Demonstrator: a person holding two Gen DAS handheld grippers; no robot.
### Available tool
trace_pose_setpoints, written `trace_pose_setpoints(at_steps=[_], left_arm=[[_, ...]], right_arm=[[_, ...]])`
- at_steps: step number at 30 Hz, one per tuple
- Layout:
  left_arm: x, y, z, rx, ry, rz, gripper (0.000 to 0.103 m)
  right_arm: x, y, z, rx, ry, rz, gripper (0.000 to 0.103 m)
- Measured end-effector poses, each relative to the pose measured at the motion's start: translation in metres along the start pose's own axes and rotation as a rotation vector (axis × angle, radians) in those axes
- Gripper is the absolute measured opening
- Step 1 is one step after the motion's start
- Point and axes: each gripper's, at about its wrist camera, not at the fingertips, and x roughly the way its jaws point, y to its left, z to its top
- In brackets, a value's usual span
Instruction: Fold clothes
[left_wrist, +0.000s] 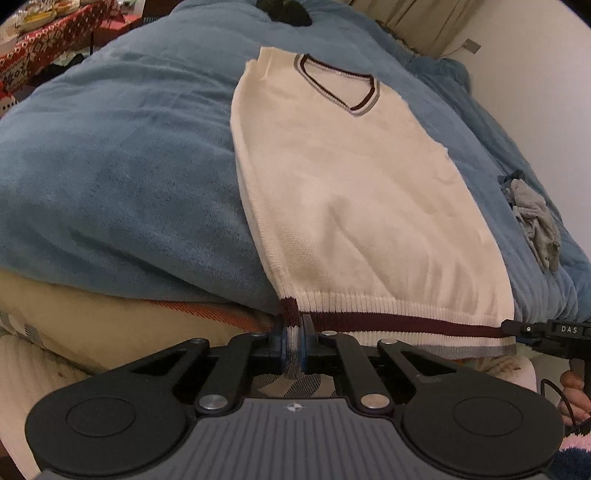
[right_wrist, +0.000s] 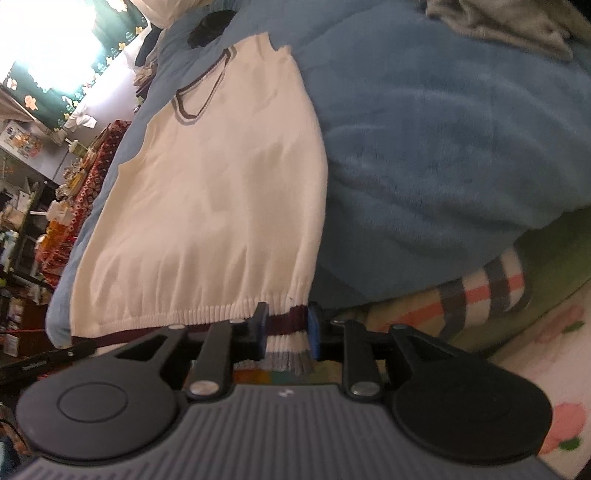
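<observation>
Pinching the ribbed hem at its left corner, my left gripper (left_wrist: 294, 341) has its blue pads closed tight on the cream knitted sleeveless sweater with maroon and grey stripes (left_wrist: 351, 192), so that corner cannot slip when the fold begins. My right gripper (right_wrist: 286, 334) stands at the opposite hem corner with the striped rib between its jaws, but the pads stand a little off the cloth on both sides; I judge it has no grip there yet, and the hem simply hangs in the gap. Holding both bottom corners makes sense to me: the hem can then be carried as one straight edge up toward the collar.

Beyond the grippers, the sweater lies flat and face up on a plush blue blanket (left_wrist: 118, 155) covering the bed, with the hem at the near edge and the maroon-trimmed V-neck collar (left_wrist: 338, 83) at the far end. Flat, it should fold cleanly. A crumpled grey garment (left_wrist: 535, 221) waits on the blanket to the right, well apart from the sweater.
</observation>
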Motion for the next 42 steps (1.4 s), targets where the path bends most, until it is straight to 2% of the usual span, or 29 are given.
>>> trace_pose_setpoints(at_steps=[7, 10, 11, 15, 22, 25, 28, 31, 33, 34, 35, 36, 38, 42], left_arm=[[0.012, -0.001, 0.002, 0.012, 0.045, -0.013, 0.006], [0.018, 0.003, 0.001, 0.003, 0.073, -0.030, 0.011], [0.020, 0.005, 0.001, -0.002, 0.080, -0.032, 0.017], [0.022, 0.007, 0.001, -0.011, 0.081, -0.036, 0.019], [0.016, 0.009, 0.005, -0.024, 0.058, -0.048, 0.028], [0.018, 0.011, 0.006, -0.029, 0.065, -0.044, 0.028], [0.021, 0.010, 0.007, -0.028, 0.078, -0.039, 0.028], [0.023, 0.007, 0.008, -0.026, 0.089, -0.050, 0.033], [0.024, 0.007, 0.008, -0.026, 0.089, -0.048, 0.029], [0.024, 0.006, 0.008, -0.024, 0.090, -0.046, 0.026], [0.024, 0.006, 0.008, -0.018, 0.091, -0.040, 0.014], [0.023, 0.005, 0.007, -0.010, 0.092, -0.035, 0.007], [0.019, 0.001, 0.005, 0.014, 0.079, -0.023, 0.007], [0.003, -0.009, 0.001, 0.083, 0.022, -0.002, 0.006]], right_arm=[[0.019, -0.014, -0.005, 0.059, 0.025, -0.017, 0.025], [0.026, -0.019, -0.007, 0.082, 0.033, -0.002, 0.026], [0.028, -0.019, -0.006, 0.085, 0.035, -0.002, 0.026], [0.037, -0.019, -0.007, 0.089, 0.032, -0.019, 0.035], [0.039, -0.014, -0.004, 0.071, 0.014, 0.066, 0.041], [0.041, -0.009, 0.001, 0.064, -0.008, 0.076, 0.041], [0.053, -0.008, 0.005, 0.078, 0.009, 0.071, 0.041], [0.061, -0.007, 0.009, 0.094, 0.026, 0.078, 0.041], [0.064, -0.005, 0.010, 0.091, 0.028, 0.075, 0.034], [0.065, -0.004, 0.011, 0.090, 0.028, 0.073, 0.023], [0.066, -0.002, 0.012, 0.088, 0.028, 0.070, 0.015], [0.067, 0.000, 0.013, 0.082, 0.029, 0.068, 0.014], [0.068, 0.005, 0.015, 0.069, 0.030, 0.061, 0.008], [0.059, 0.014, 0.019, 0.020, 0.016, 0.031, 0.007]])
